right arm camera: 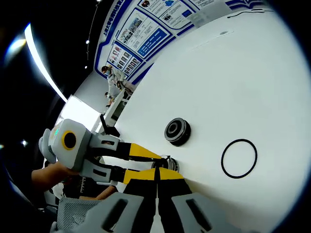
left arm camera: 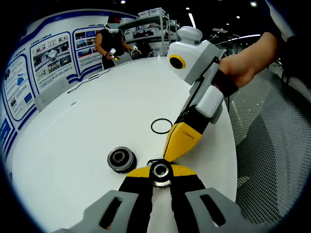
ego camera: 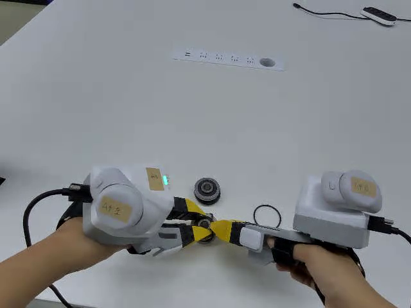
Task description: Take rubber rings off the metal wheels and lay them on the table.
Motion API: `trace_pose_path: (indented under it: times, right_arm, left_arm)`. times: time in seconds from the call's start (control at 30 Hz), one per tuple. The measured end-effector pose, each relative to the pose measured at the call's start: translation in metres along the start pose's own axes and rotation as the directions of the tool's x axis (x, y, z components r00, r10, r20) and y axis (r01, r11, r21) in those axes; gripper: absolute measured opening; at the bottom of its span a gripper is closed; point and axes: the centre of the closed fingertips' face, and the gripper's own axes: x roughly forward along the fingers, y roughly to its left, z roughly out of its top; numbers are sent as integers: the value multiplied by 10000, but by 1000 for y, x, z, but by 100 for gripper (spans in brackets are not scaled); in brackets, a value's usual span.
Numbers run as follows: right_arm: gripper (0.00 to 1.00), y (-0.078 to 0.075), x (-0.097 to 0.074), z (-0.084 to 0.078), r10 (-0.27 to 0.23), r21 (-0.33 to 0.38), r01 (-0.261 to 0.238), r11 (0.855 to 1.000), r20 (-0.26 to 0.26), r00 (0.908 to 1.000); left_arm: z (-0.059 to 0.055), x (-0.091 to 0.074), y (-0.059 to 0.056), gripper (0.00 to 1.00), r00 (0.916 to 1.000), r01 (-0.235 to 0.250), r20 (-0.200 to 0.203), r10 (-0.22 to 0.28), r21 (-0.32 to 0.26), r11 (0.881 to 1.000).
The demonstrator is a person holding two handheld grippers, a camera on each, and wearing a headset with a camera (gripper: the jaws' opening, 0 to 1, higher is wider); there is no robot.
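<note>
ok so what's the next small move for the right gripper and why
Probably draw the right gripper back, away from the wheel, to peel its ring off: the left gripper clamps the wheel and the right one's shut tips sit at its rim. Whether they pinch the ring is unclear.

Open table beyond spare wheel

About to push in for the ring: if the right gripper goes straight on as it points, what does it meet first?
The wheel clamped by the left gripper; the right gripper, tips shut, seems to be at its rim, though contact is unclear.
</note>
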Motion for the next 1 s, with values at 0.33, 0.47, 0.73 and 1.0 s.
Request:
trace_pose_path:
  times: [0.33, 0.47, 0.73, 1.0]
  right_arm:
    - [0, 6, 0, 0, 147, -96, -147, 9998, -4, 9999]
    - [0, 7, -2, 0, 203, -54, -203, 9998, 35, 9998]
    - [0, 4, -3, 1, 118, 522, -131, 9986, 242, 9996]
    - [1, 3, -2, 1, -52, 700, 27, 9975, 344, 9994]
  left_arm:
    - [0, 0, 0, 12, 10000, 35, 29, -35, -8, 10000]
    - [0, 0, 0, 12, 10000, 35, 34, -35, -2, 10000]
    - [0, 0, 0, 12, 10000, 30, 27, -30, 126, 9999]
    - [1, 0, 0, 13, 9999, -21, -139, 24, 178, 9998]
